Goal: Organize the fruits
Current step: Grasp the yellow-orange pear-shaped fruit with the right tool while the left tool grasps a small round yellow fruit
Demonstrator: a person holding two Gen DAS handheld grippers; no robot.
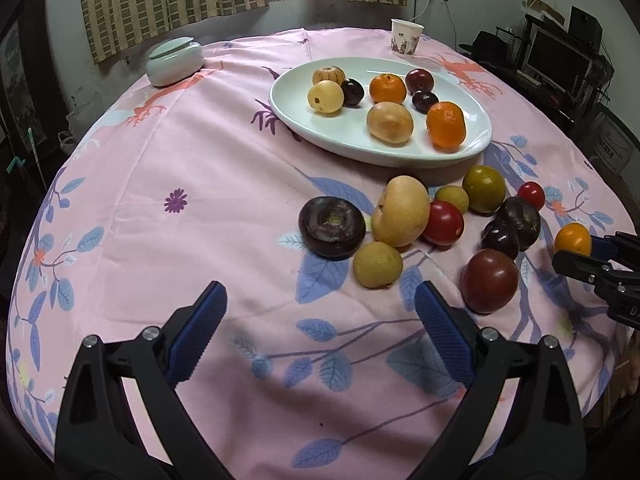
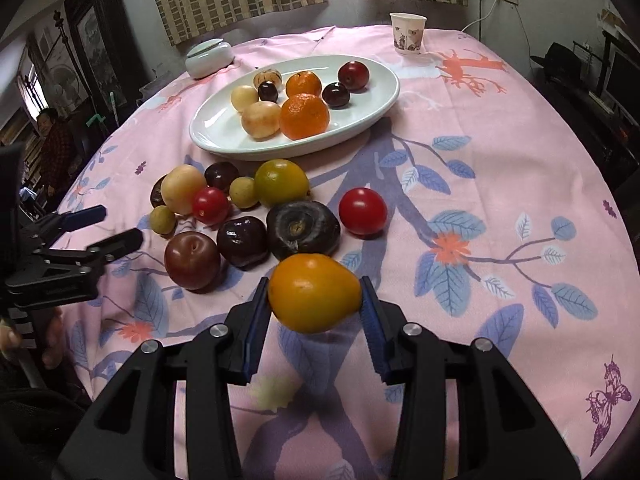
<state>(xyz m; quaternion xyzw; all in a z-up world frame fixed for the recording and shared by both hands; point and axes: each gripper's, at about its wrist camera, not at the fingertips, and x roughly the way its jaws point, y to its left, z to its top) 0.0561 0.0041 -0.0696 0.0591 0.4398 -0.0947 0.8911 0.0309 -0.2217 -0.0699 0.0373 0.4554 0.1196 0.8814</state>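
My right gripper (image 2: 314,300) is shut on a yellow-orange fruit (image 2: 314,292), its blue pads against both sides, just above the pink cloth. The left wrist view shows the same fruit (image 1: 573,240) in the right gripper (image 1: 576,249) at the right edge. My left gripper (image 1: 320,296) stands open over bare cloth, short of a small yellow-green fruit (image 1: 377,264); from the right it appears as the left gripper (image 2: 118,224). Several loose fruits lie together: a dark flat one (image 1: 332,226), a red-brown plum (image 1: 490,280), red tomatoes (image 2: 362,211). The white oval plate (image 1: 380,156) (image 2: 280,152) holds several fruits.
A paper cup (image 1: 406,38) (image 2: 408,34) and a pale lidded jar (image 1: 174,60) (image 2: 208,58) stand at the far side of the round table. A person (image 2: 52,136) stands in the background at the left. A hand (image 2: 52,340) holds the left gripper.
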